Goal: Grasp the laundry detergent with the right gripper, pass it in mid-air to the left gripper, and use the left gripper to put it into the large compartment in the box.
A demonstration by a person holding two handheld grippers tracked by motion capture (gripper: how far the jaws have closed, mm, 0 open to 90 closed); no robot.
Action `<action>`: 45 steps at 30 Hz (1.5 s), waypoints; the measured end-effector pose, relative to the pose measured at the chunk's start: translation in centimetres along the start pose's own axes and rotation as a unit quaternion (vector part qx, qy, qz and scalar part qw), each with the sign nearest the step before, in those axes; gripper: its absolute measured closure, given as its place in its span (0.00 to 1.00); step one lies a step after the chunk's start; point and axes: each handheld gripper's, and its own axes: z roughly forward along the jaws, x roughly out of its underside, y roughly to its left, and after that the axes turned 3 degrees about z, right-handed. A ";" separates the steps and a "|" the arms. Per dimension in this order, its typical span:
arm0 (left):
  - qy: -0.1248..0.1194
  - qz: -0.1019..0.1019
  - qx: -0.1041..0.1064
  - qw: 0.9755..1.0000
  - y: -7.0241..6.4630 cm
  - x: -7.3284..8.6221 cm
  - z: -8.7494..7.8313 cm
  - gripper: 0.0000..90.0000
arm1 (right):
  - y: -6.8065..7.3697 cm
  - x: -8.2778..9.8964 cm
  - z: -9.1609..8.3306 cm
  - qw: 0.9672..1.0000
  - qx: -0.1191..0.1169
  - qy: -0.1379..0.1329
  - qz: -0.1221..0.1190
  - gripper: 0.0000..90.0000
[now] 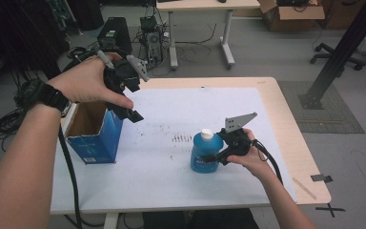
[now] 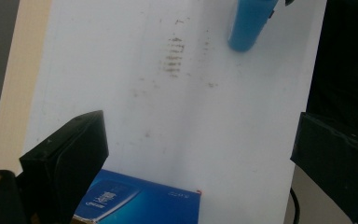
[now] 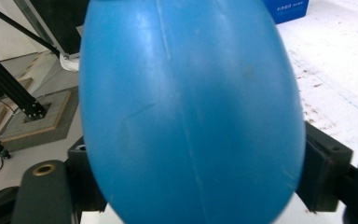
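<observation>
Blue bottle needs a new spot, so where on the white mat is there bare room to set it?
Bare mat lies between the open blue box and the blue bottle, apart from faint brown marks. The far half of the white mat is bare too. It is crowded at the box's corner, under the left gripper.

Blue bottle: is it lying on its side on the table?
No. In the high view the blue bottle stands upright on the white table cover, white cap on top.

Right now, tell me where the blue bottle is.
In the high view the blue bottle stands upright on the white table, right of centre, between the right gripper's jaws, with the blue box to its left.
</observation>
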 end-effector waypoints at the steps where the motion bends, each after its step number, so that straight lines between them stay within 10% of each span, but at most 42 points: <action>1: 0.000 0.000 0.000 1.000 0.0 0.0 0.0 0.05 | 0.0 0.0 0.1 1.000 0.000 0.001 -0.002 0.25; 45: -0.006 0.006 0.006 1.000 0.2 -0.4 -0.4 0.05 | -0.1 -0.8 -0.1 1.000 0.011 -0.005 -0.026 0.46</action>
